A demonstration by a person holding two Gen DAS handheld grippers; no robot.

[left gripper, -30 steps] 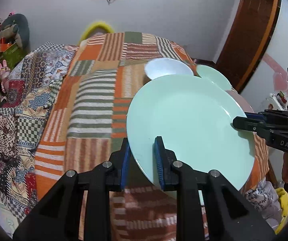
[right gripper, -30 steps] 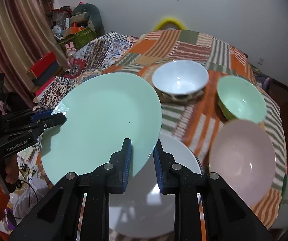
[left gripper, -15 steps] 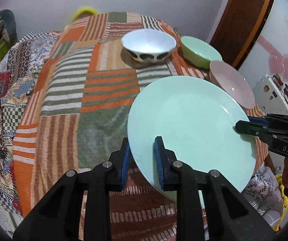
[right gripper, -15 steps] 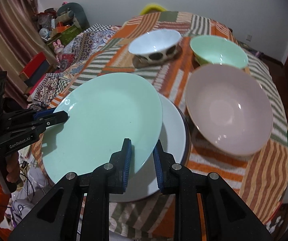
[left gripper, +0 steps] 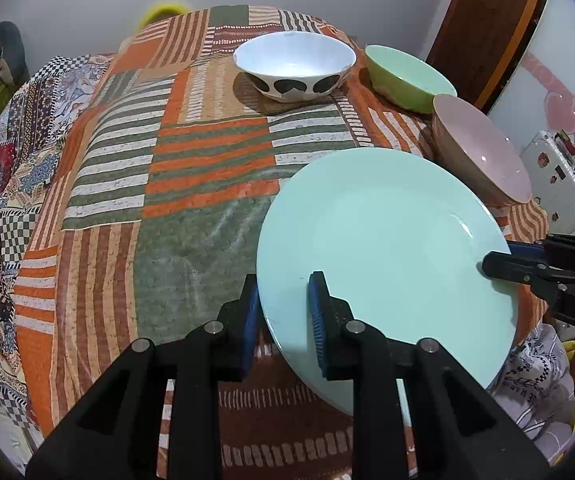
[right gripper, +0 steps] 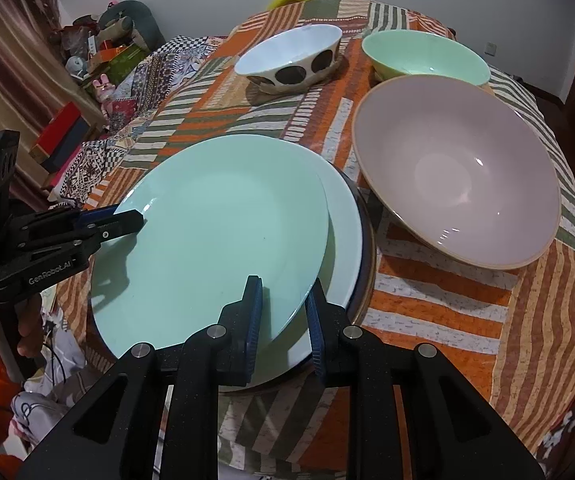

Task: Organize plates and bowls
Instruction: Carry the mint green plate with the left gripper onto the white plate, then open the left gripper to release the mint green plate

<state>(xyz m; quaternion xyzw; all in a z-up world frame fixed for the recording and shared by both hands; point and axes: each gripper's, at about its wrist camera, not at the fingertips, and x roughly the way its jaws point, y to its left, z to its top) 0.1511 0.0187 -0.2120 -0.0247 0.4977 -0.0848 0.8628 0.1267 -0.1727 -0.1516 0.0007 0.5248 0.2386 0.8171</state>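
Observation:
Both grippers are shut on the rim of a mint green plate (left gripper: 387,240), one on each side. My left gripper (left gripper: 285,320) clamps its near-left edge; my right gripper (right gripper: 283,312) clamps the opposite edge (right gripper: 215,232). The plate hangs low over a white plate (right gripper: 343,232) stacked on a dark plate (right gripper: 367,240), offset to their left. A pink bowl (right gripper: 455,168), a green bowl (right gripper: 427,56) and a white bowl with dark spots (right gripper: 291,60) stand upright on the table behind.
The table wears a striped orange, green and white patchwork cloth (left gripper: 167,168). A patterned sofa with clutter (right gripper: 99,60) is on the left. A brown door (left gripper: 487,24) and a white appliance (left gripper: 559,184) are on the right.
Both grippers have lowered the green plate toward the stacked plates. The bowls now look closer and larger in both views.

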